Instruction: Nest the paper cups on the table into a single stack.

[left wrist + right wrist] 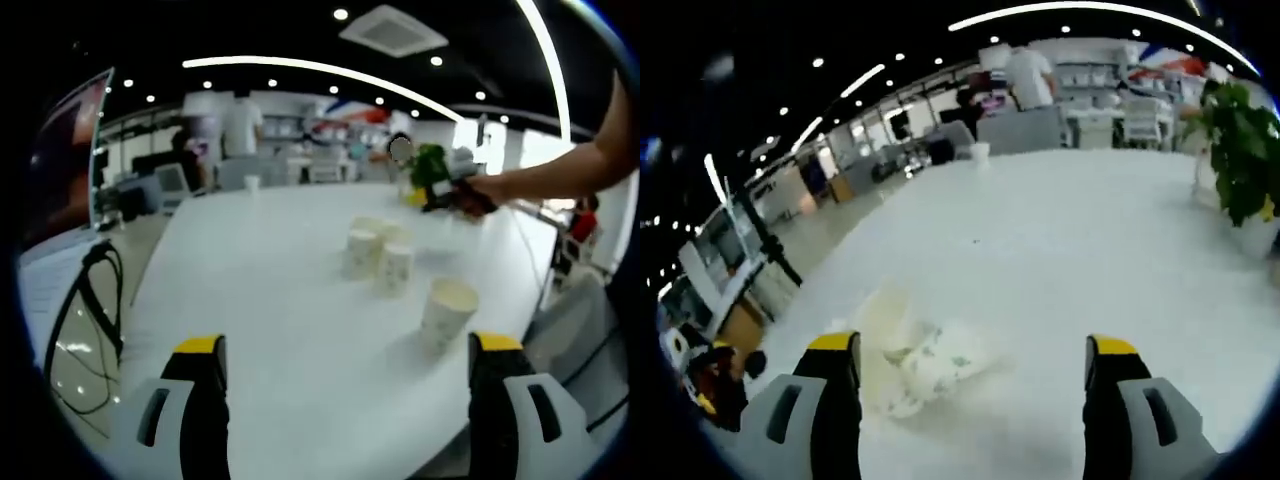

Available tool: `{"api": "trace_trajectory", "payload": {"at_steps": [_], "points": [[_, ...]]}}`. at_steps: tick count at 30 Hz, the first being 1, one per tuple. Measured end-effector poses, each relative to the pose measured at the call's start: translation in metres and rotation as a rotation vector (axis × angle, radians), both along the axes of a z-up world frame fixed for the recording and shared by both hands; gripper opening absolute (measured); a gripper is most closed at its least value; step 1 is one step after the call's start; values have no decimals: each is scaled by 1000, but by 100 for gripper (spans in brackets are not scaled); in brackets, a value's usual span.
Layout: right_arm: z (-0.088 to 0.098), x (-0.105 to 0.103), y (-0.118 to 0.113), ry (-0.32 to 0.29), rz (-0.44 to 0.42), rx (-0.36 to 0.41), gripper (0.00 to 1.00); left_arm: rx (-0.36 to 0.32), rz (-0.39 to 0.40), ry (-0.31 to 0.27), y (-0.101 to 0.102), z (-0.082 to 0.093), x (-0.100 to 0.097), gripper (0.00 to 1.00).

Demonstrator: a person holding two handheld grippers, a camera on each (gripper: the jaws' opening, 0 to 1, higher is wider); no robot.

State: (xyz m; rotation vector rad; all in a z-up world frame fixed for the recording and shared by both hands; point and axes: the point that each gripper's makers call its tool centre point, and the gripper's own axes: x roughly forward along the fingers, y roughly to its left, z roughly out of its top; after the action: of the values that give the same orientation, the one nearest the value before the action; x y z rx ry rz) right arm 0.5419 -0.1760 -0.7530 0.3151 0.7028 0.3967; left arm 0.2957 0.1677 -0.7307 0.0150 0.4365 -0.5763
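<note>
Several white paper cups with a faint print stand upright and apart on the white table (pixel 270 300) in the left gripper view: one nearest (pixel 447 312), one in the middle (pixel 395 268) and one behind it (pixel 361 251). My left gripper (pixel 348 400) is open, low over the table's near part, short of the cups. Farther back a hand holds the right gripper (pixel 452 192) above the table. In the right gripper view the cups (pixel 915 365) are a blurred cluster just inside the left jaw, and my right gripper (pixel 970 400) is open above them.
A lone small cup (pixel 251 183) (pixel 980 151) stands at the table's far edge. A green potted plant (pixel 1238 150) (pixel 428 165) sits at the far right corner. Black cables (pixel 95 300) hang off the table's left side. People, desks and chairs fill the room beyond.
</note>
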Motion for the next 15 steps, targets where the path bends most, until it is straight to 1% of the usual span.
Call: {"api": "trace_trajectory", "payload": {"at_steps": [1,2,4,5,7,8,9,12,13,14,15], "points": [[-2,1,1,21,-15,26,90,-1,0,1,0,-1,0,100],[-4,2,1,31,-17,25,89,-1,0,2,0,-1,-1,100],[-9,5,2,31,-7,-9,89,-4,4,2,1,-2,0,100],[-10,6,3,33,-4,-14,89,-6,6,3,2,-2,-1,100],[-12,7,6,54,-3,-3,88,-4,9,6,3,-3,-2,100],[-14,6,10,79,0,13,88,-4,9,8,4,-3,-3,100],[-15,6,12,85,-3,17,88,-4,12,8,5,-3,-3,100],[-24,12,14,115,-7,-10,87,-3,17,9,8,-3,-4,100],[-26,12,15,125,-5,-7,85,-2,19,10,8,-3,-4,100],[-27,13,19,139,-7,23,83,-1,20,10,9,-3,-4,100],[-29,14,19,157,-34,41,83,-1,20,10,9,-3,-4,100]]}}
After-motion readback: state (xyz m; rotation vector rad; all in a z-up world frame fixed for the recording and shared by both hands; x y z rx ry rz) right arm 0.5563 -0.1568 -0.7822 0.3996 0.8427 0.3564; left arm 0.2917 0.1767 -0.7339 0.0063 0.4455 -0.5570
